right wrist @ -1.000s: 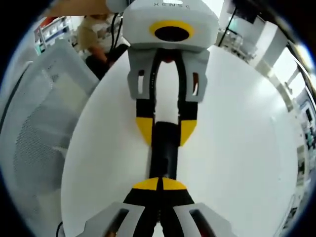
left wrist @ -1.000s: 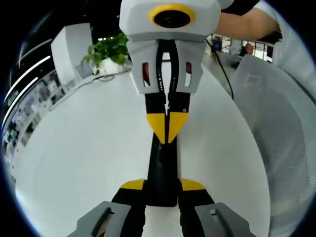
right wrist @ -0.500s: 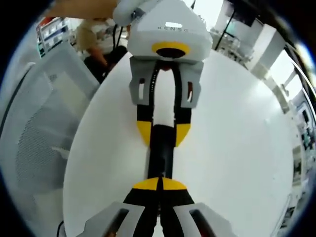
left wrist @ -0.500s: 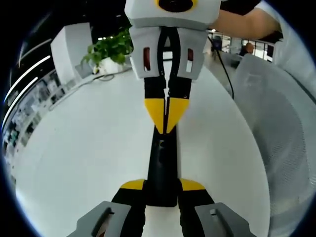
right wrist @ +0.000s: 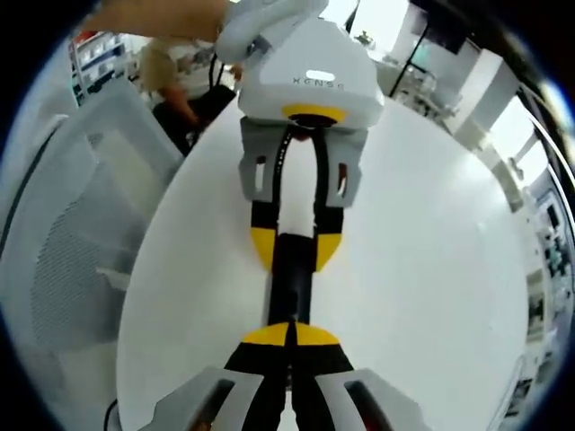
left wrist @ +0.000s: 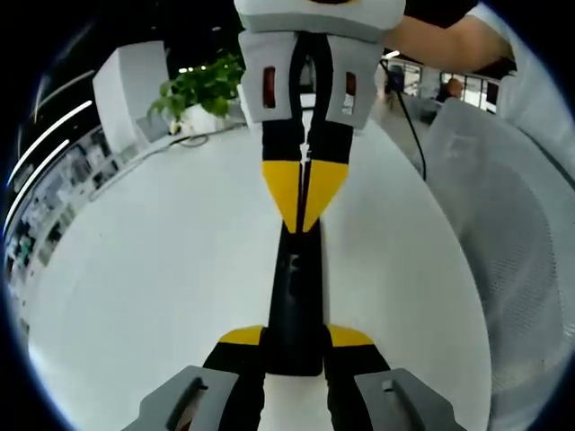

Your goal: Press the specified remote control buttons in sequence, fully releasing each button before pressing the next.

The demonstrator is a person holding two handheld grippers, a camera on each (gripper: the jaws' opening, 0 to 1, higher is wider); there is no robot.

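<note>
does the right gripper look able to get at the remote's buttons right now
Probably yes. The right gripper, jaws shut, is already poised over the black remote, which the left gripper holds by one end on the white table. Nothing lies between.

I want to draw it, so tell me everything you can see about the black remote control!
The remote control is a long, thin black bar with a smooth, plastic-looking top, lying flat on the white table. The left tool clamps its near end between yellow-tipped jaws. The right tool, jaws shut, points its yellow tips down at the far end. Its buttons are too small to make out.
</note>
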